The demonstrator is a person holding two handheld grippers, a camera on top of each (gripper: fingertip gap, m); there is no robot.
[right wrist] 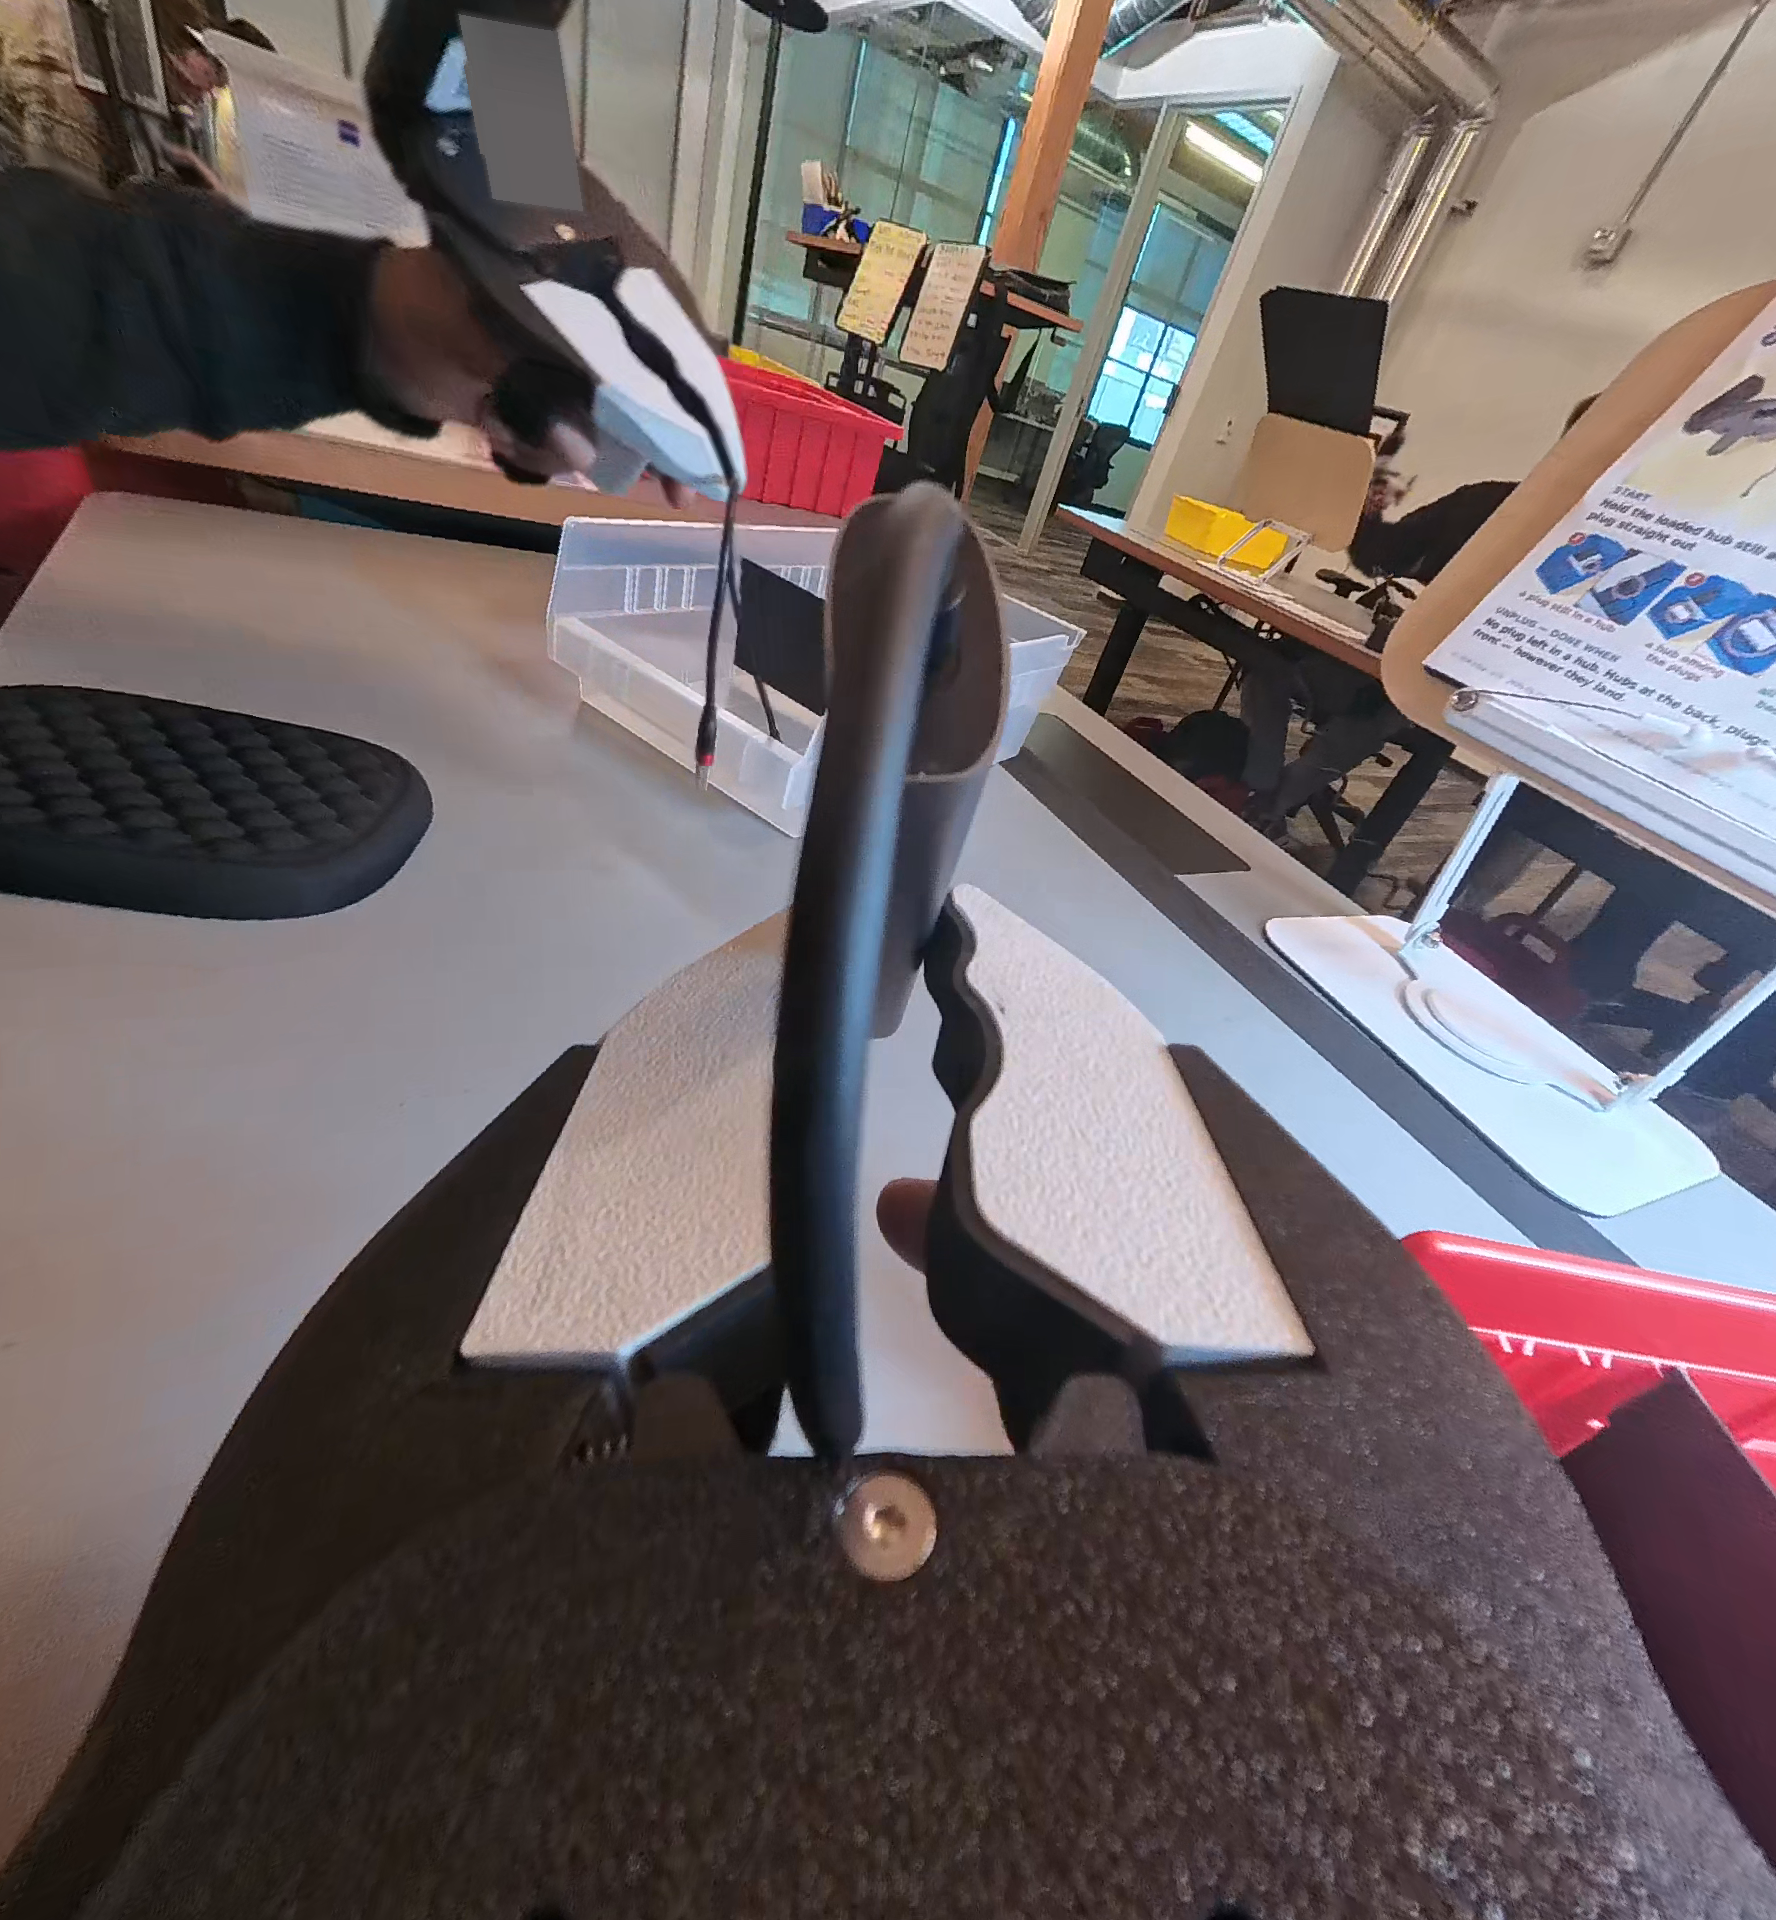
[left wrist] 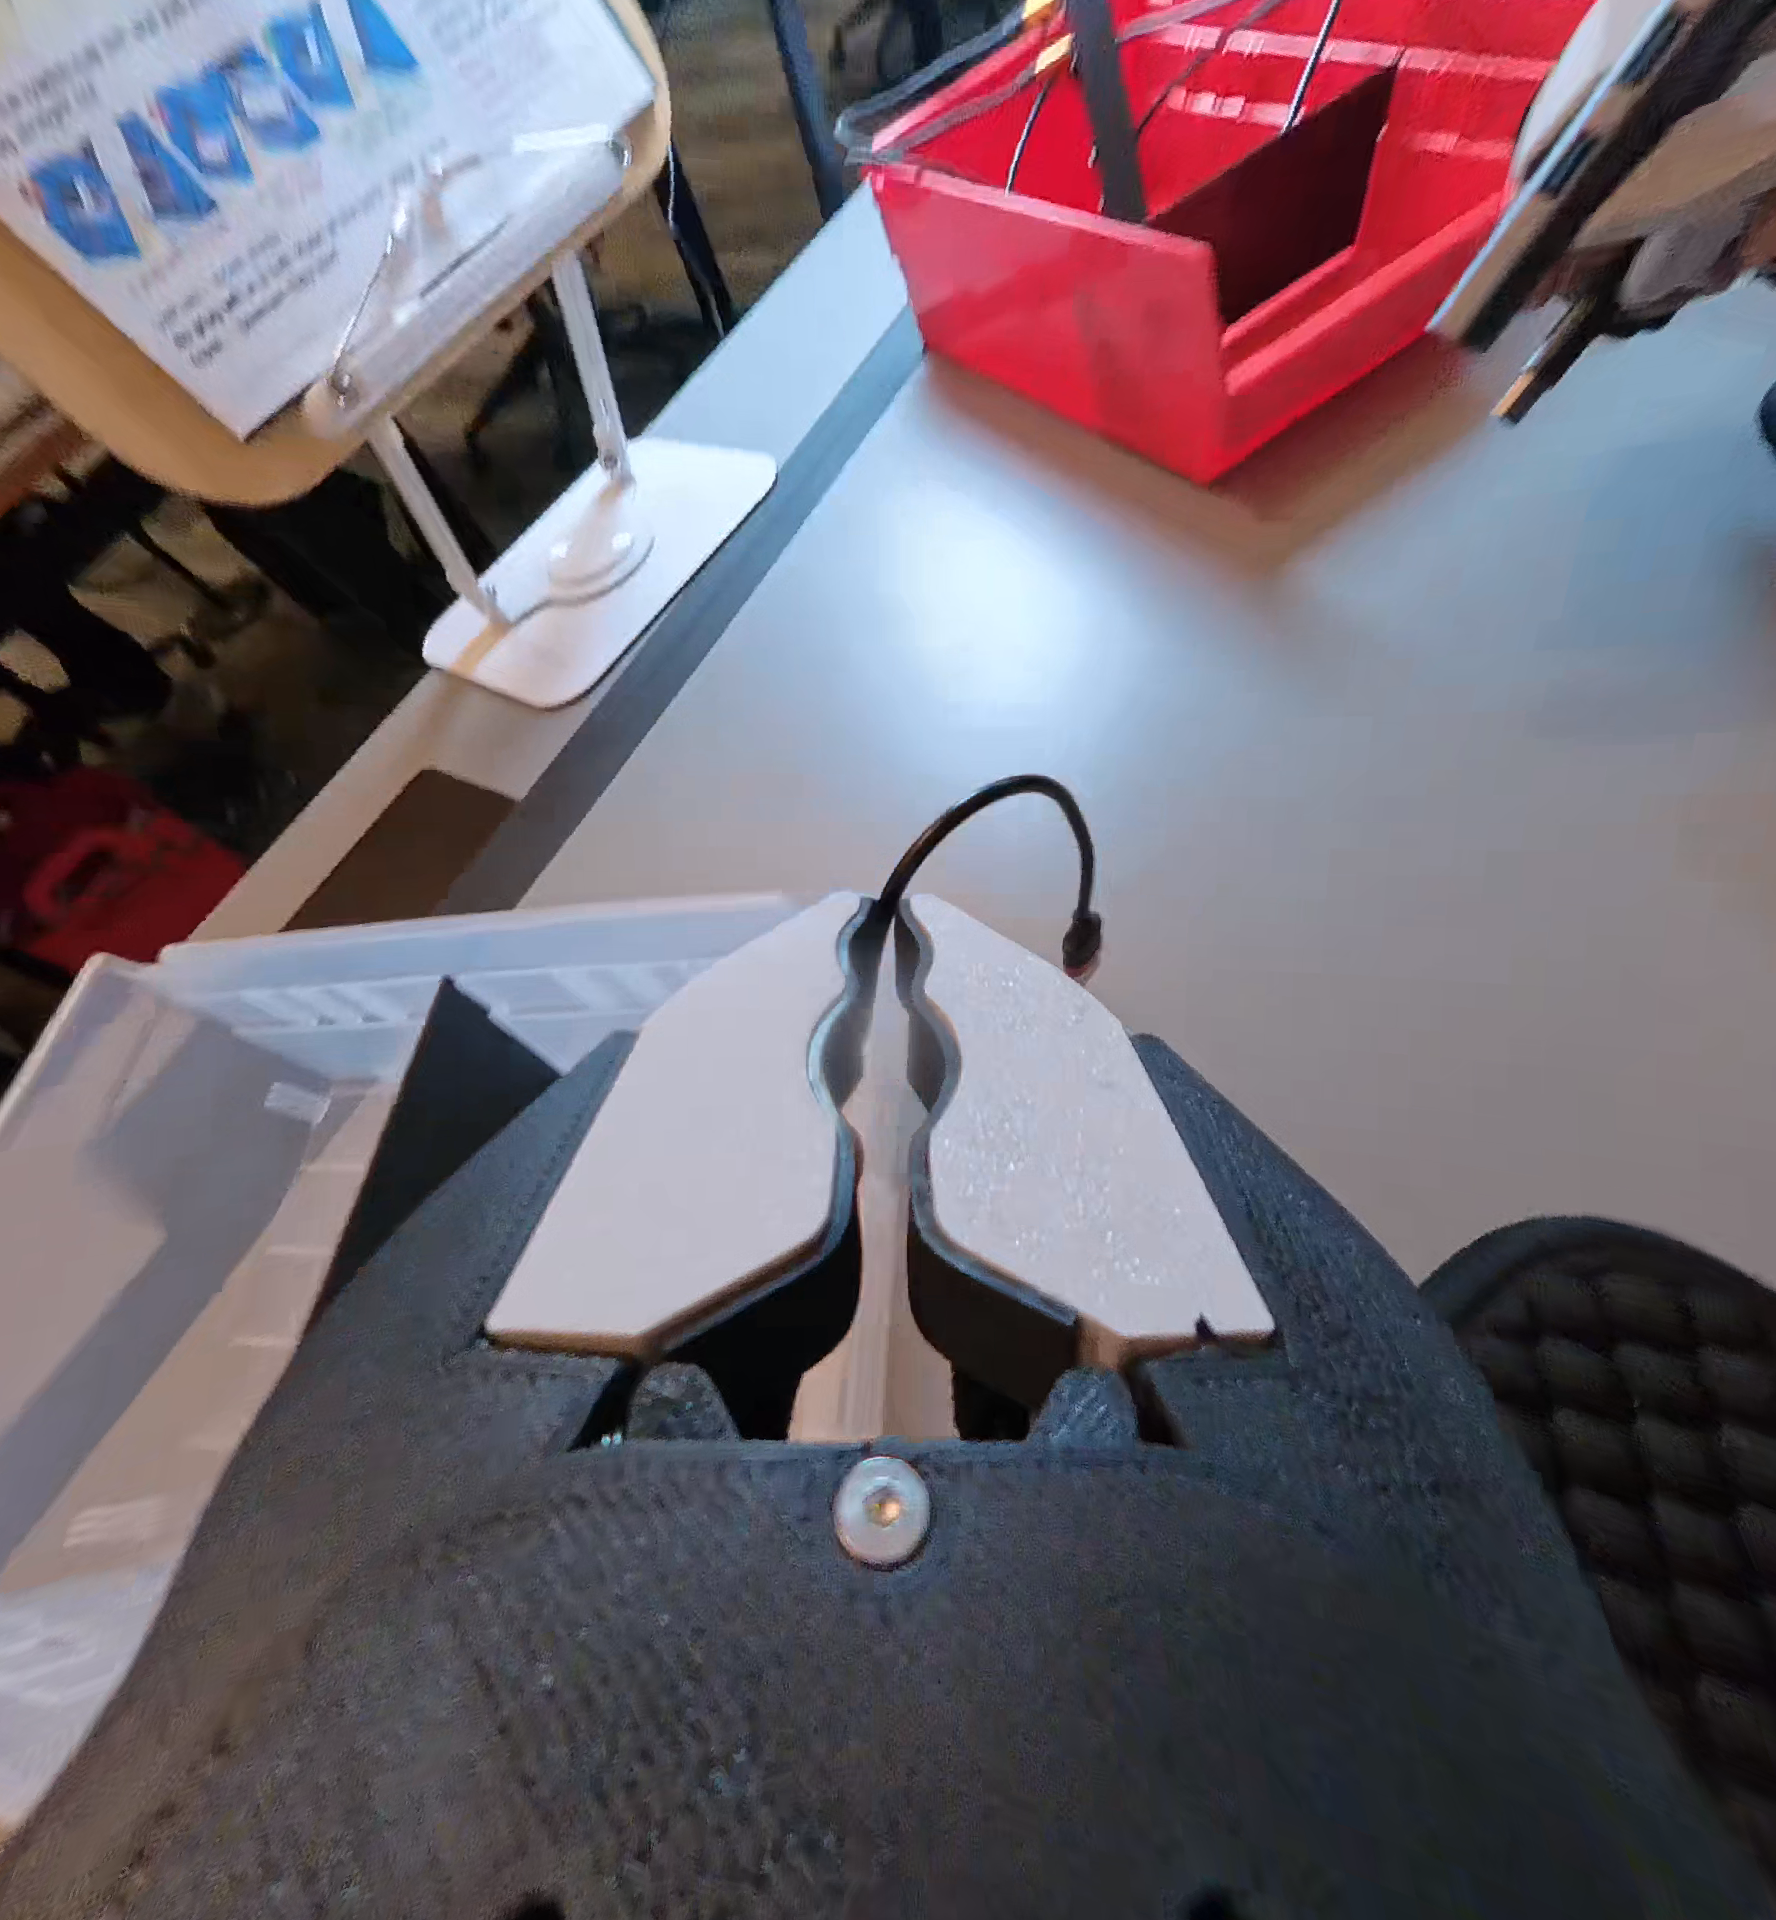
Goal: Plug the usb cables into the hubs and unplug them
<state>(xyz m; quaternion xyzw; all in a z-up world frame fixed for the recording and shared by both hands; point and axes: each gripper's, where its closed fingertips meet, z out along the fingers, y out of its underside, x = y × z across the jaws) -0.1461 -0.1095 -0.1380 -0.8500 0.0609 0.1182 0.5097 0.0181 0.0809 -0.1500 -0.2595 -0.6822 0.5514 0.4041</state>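
My left gripper (left wrist: 889, 914) is shut on a thin black USB cable (left wrist: 1009, 792). The cable arcs forward and its plug (left wrist: 1081, 940) hangs free above the grey table (left wrist: 1279, 727). My right gripper (right wrist: 884, 935) is shut on a grey hub (right wrist: 931, 727), held upright with its thick black cord (right wrist: 822, 1039) looping back toward the camera. In the right wrist view the left gripper (right wrist: 697, 468) is at the upper left, with the cable (right wrist: 723, 603) dangling and its plug (right wrist: 704, 743) in front of the clear bin. In the left wrist view the hub (left wrist: 1549, 197) shows blurred at the upper right.
A clear plastic bin (left wrist: 240, 1039) (right wrist: 655, 665) with a black divider sits at the table edge. A red bin (left wrist: 1123, 270) (right wrist: 1642, 1340) holds more cables. A black mesh pad (left wrist: 1642, 1455) (right wrist: 136, 800) lies on the table. A white sign stand (left wrist: 593, 582) (right wrist: 1486, 1039) stands nearby. Spacing between my two grippers at the tips: around 25 cm.
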